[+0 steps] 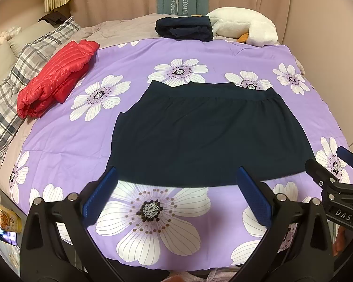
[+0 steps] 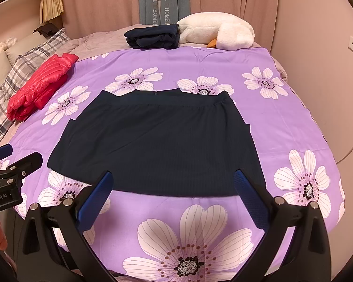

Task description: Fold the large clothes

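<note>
A dark navy garment [image 1: 207, 136] lies spread flat on the purple flowered bedspread [image 1: 82, 127], its gathered waistband at the far side and its hem nearest me. It also shows in the right wrist view [image 2: 157, 143]. My left gripper [image 1: 176, 176] is open and empty, fingertips just above the near hem. My right gripper [image 2: 173, 179] is open and empty, also at the near hem. The right gripper shows at the right edge of the left wrist view [image 1: 329, 164]; the left gripper shows at the left edge of the right wrist view [image 2: 14, 159].
A folded red puffer jacket [image 1: 56, 77] lies at the left. A folded dark garment [image 1: 184, 29] and a white plush goose [image 1: 244, 27] sit at the far edge. Plaid pillows [image 1: 11, 94] lie far left. Curtains and a wall stand behind.
</note>
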A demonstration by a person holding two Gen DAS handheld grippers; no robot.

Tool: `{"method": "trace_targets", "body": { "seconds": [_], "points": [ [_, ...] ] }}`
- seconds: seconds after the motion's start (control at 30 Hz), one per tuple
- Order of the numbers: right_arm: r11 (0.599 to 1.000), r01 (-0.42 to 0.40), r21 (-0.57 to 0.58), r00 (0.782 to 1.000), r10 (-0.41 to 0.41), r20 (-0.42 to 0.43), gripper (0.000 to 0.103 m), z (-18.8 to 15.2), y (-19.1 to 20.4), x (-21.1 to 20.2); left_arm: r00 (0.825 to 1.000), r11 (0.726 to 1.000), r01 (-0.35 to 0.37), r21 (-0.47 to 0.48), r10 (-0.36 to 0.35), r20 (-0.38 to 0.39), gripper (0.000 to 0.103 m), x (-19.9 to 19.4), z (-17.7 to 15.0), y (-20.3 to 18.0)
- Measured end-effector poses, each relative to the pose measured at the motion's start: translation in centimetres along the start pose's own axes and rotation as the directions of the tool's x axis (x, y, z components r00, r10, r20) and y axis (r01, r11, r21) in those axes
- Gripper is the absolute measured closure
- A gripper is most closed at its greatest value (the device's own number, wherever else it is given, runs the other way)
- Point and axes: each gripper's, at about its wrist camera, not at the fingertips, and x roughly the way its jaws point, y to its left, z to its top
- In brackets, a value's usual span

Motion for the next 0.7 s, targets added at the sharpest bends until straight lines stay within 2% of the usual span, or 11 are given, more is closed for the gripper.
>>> {"method": "trace_targets", "body": {
  "seconds": [0.7],
  "points": [
    [1.000,-0.009,-0.002,1.000,0.009,0.009,0.001,-0.26,0.28,-0.43,1.000,1.000,0.003,-0.012,-0.003,0.002,0.002,-0.59,0.21,0.12]
  ]
}}
